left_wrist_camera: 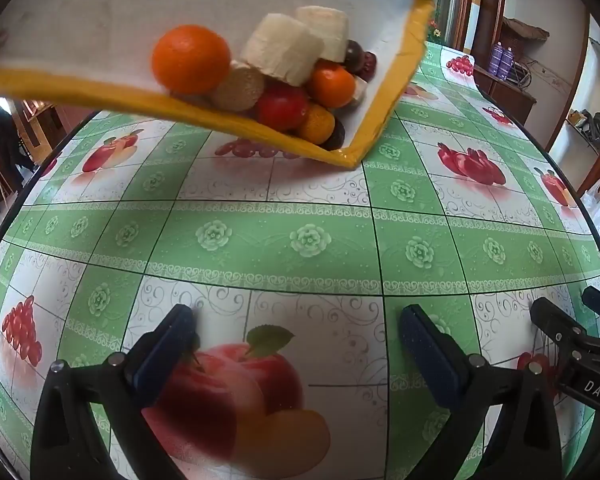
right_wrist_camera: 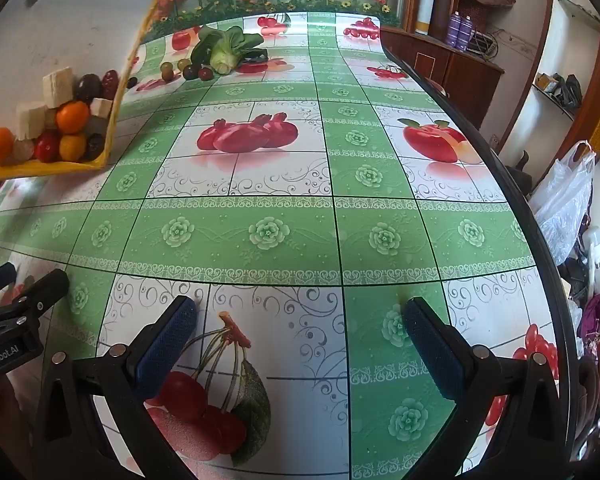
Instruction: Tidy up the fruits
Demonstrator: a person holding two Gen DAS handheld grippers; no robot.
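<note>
A white tray with a yellow rim (left_wrist_camera: 260,128) hangs tilted over the table, one corner low. Fruits are heaped in that corner: an orange (left_wrist_camera: 191,59), pale banana chunks (left_wrist_camera: 284,48), a red tomato (left_wrist_camera: 282,106), small oranges and dark grapes. The same tray (right_wrist_camera: 112,120) and heap show at the left of the right wrist view. My left gripper (left_wrist_camera: 296,344) is open and empty, low over the table, well short of the tray. My right gripper (right_wrist_camera: 300,332) is open and empty beside it. Loose grapes (right_wrist_camera: 188,69) lie on the far table.
A leafy green vegetable (right_wrist_camera: 224,50) lies at the far end next to the grapes. The table (right_wrist_camera: 340,224) has a green fruit-print cover and its right edge drops off. A wooden cabinet (right_wrist_camera: 452,60) and a white plastic bag (right_wrist_camera: 564,192) stand to the right.
</note>
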